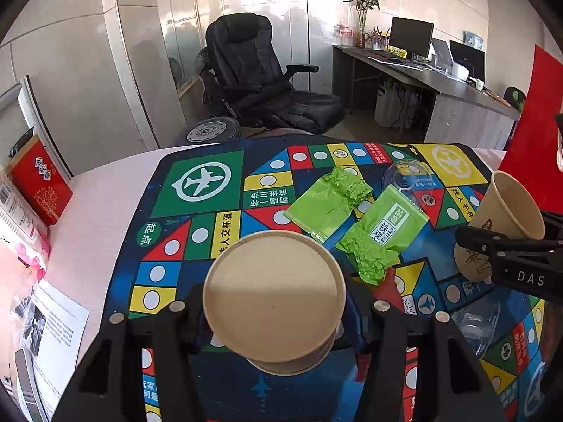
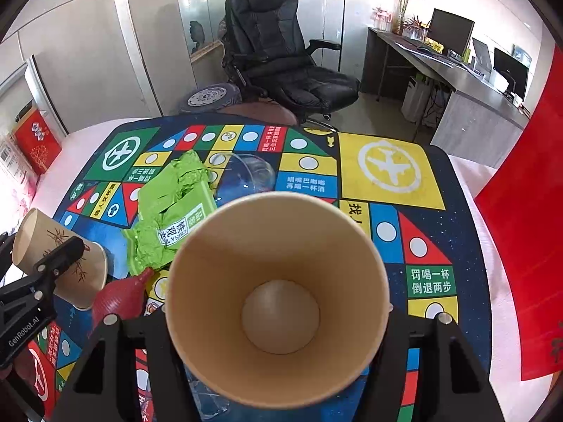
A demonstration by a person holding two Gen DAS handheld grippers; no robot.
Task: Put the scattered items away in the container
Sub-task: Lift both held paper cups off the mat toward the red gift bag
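Observation:
My left gripper is shut on a tan paper cup, held with its base toward the camera; the same cup shows at the left of the right wrist view. My right gripper is shut on a second tan paper cup, its open mouth toward the camera; it shows at the right of the left wrist view. Two green tea packets lie crumpled on the game mat. A red squeeze bulb lies beside them. A clear plastic lid rests farther back.
A second clear plastic piece lies on the mat at the right. A red box and papers sit at the table's left. A red sheet stands at the right. A black office chair is beyond the table.

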